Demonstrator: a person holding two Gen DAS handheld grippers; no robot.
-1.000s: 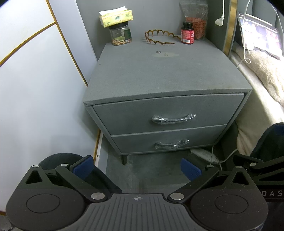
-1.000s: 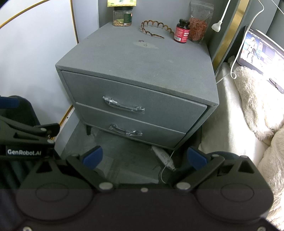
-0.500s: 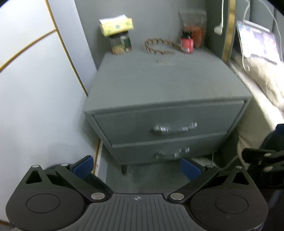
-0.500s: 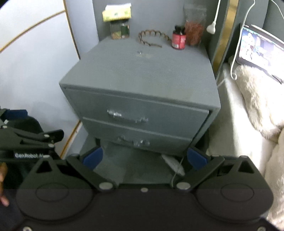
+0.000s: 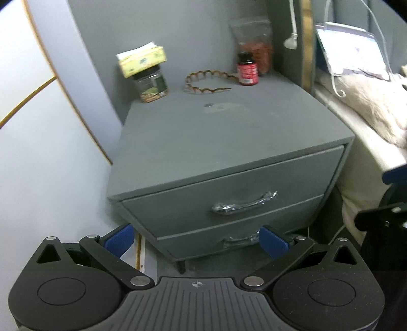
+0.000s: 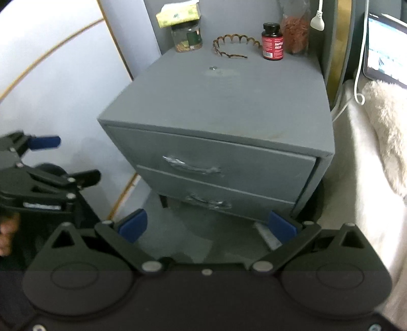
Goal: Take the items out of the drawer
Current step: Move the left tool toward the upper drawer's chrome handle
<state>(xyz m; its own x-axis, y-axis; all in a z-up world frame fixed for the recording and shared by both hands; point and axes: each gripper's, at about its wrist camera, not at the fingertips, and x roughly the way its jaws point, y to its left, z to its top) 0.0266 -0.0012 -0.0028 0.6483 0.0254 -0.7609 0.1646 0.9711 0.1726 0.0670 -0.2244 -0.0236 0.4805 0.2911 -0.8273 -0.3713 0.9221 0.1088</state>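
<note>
Here we hold both tools spread wide and empty: the left gripper (image 5: 197,238) and the right gripper (image 6: 207,226) each hang short of the grey nightstand (image 6: 229,101), their blue pads clear of it. The top drawer (image 5: 236,193) and the lower drawer (image 5: 229,236) are both closed, each with a plastic-wrapped handle (image 5: 244,205). Further back on the top we see a coin (image 6: 212,67), a scalloped headband (image 6: 234,44), a red-labelled bottle (image 6: 272,42) beside a pouch (image 6: 295,33), and a jar (image 6: 187,37) with a tissue box (image 6: 178,12) resting on its lid. White bedding (image 6: 368,142) lies just beside the nightstand, to the right.
</note>
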